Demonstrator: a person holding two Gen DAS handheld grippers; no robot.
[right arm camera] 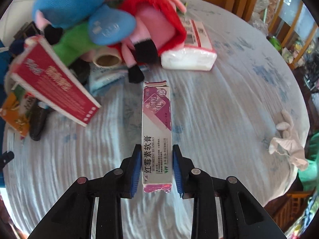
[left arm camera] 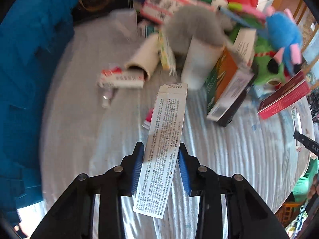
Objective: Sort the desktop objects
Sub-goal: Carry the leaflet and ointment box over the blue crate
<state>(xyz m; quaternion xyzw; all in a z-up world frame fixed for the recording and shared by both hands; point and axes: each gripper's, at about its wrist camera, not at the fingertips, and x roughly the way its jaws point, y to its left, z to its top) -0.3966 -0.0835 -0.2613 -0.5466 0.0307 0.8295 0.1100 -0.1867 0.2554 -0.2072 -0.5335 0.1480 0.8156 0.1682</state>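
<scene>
A round table under a pale, rippled blue-and-white cloth [right arm camera: 229,119], with a heap of clutter piled at its far edge, and I've got a slim carton in each hand.

My right gripper [right arm camera: 156,167] sits closed on the purple-and-white ointment box [right arm camera: 157,131], blue pads flat against its long sides, box pointing away toward the tissue pack [right arm camera: 189,57] and the plush toys [right arm camera: 111,25]. It looks square and centred, so that grip I trust.

My left gripper [left arm camera: 161,166] has the white printed carton [left arm camera: 165,139] between its jaws, and here I'm less happy: the box lies skewed, the left pad is touching, and the right seems to meet it only near the tip. I'd call it held, but lightly.

So, to do this well: keep both wrists steady, no rolling, and carry the left box slowly so it doesn't pivot out. These cartons are thin card, so squeezing harder would crush them. I'd set the two down side by side on bare cloth, clear of the cardboard tube [left arm camera: 142,57] and the white cup [left arm camera: 197,63], lowering until they rest before letting go.
</scene>
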